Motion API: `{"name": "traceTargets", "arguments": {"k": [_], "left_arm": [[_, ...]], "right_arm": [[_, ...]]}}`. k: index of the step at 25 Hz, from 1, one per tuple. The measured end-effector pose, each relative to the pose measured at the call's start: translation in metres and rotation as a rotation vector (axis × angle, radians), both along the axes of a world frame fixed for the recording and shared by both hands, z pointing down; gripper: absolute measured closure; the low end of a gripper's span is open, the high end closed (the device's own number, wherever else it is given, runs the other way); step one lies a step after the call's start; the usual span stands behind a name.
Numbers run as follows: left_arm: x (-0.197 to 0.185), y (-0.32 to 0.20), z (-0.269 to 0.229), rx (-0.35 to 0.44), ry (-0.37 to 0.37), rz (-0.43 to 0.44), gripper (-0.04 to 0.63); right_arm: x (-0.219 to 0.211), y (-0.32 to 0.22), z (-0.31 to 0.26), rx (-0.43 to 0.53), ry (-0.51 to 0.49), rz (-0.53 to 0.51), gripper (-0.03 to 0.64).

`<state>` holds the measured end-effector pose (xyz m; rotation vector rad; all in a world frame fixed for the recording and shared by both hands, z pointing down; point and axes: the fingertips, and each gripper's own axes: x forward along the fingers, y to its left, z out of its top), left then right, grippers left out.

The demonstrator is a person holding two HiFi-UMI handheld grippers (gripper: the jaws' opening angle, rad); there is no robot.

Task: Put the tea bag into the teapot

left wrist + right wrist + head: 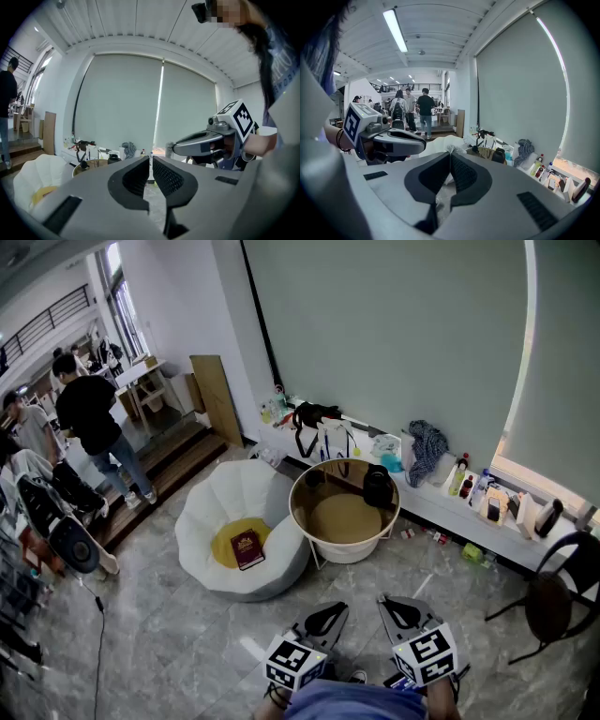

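Observation:
A black teapot (379,488) stands at the far right edge of a round, white-rimmed table (330,551) ahead of me. It also shows small in the left gripper view as the teapot (114,158) and in the right gripper view as the teapot (500,154). I see no tea bag. Both grippers hang side by side over the floor, well short of the table. My left gripper (337,607) (150,159) has its jaws together with nothing between them. My right gripper (387,600) (450,153) is shut too. A whitish bit at its tips looks like the seat behind.
A white beanbag seat (216,498) with a yellow cushion and a red book (247,549) lies left of the table. A low ledge (427,505) along the wall holds bottles, a bag and cloth. A dark chair (553,601) stands at right. People (91,418) stand by steps at far left.

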<state>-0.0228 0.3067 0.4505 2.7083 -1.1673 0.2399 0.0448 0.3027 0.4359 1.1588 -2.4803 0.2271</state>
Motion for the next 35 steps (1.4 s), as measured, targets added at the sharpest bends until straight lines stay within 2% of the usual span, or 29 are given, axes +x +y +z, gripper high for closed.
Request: {"name": "traceTargets", "arguments": {"k": [7,21,27,35], "left_arm": [[0.010,0.000,-0.003,-0.013,-0.025,0.018,0.577],[0.024,-0.035,0.014,-0.071,-0.058,0.065,0.577],[0.030,-0.077,0.027,-0.084,-0.052,0.096,0.577],[0.020,-0.178,0.023,-0.075,-0.051,0.140,0.577]], "right_arm": [[0.011,-0.004,-0.004,0.007,-0.023,0.024,0.597],[0.027,-0.034,0.018,-0.061,-0.041,0.074,0.597],[0.033,-0.076,0.031,-0.082,-0.028,0.100,0.597],[0.022,-0.167,0.034,-0.111,-0.005,0.120,0.597]]}}
